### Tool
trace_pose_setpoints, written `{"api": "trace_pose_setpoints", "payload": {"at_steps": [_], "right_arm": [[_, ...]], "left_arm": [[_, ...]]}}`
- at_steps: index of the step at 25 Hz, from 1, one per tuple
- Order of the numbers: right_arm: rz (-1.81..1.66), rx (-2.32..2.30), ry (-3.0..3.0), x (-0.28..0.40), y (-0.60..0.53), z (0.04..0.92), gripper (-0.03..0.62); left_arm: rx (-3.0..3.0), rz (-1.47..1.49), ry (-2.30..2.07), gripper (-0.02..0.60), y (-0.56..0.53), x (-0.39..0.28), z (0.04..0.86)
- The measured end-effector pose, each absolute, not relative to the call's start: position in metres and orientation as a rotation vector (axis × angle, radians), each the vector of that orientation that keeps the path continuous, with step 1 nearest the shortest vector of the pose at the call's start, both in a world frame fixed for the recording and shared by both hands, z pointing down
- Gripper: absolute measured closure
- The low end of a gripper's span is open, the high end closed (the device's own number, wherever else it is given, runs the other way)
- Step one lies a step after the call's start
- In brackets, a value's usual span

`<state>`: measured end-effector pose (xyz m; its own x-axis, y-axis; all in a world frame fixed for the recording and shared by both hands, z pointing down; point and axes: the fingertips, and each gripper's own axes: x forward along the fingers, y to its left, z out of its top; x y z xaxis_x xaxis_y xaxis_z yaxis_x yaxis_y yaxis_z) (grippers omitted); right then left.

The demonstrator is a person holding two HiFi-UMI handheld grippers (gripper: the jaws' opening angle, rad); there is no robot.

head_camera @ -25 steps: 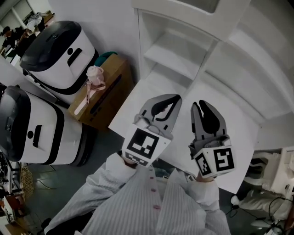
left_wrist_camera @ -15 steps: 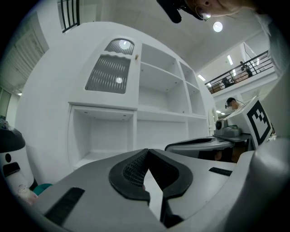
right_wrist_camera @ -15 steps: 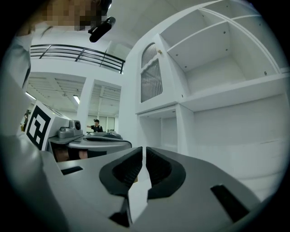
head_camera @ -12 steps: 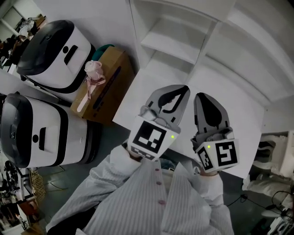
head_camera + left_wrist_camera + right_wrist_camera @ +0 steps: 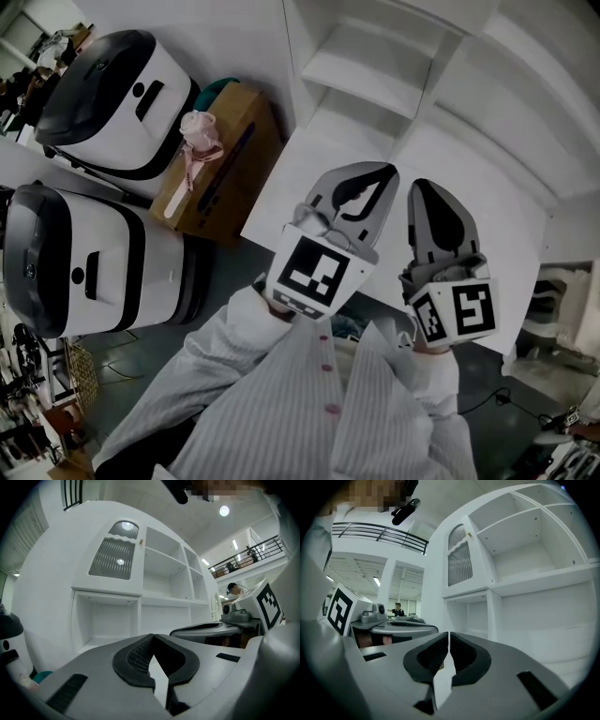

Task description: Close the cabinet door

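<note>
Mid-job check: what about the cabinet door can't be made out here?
- Whether the grille door is ajar: left gripper view, seen head-on, small.
- Fitting at its top corner: left gripper view, too small to identify.
- Cabinet top: head view, cut off by upper edge.

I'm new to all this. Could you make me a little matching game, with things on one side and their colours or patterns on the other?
Things:
1. cardboard box
2. flower
3. cabinet
4. shirt

Looks:
A. plain white
B. striped
C. brown
D. pink

Pairs: 1-C, 2-D, 3-A, 4-B
</note>
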<state>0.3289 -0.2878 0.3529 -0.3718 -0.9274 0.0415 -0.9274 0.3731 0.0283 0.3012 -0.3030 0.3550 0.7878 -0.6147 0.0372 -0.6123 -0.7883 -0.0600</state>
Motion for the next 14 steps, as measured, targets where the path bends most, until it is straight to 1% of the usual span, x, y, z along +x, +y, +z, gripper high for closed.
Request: {"api": "trace_pose_setpoints", "payload": {"at_steps": [7,14], "right_arm": [[0.007,1.735,-2.549,0.323,-0.285,0.352,0.572],[-0.036,1.773,-2.516,0.332,-0.285,0.343,0.574]], "left_arm": [[-2.986,-0.078,0.924,0.571,-0.300,0.298,0.354],[-2.984,-0.027,0.799,0.571,-0.311,0.301,0.339]]}}
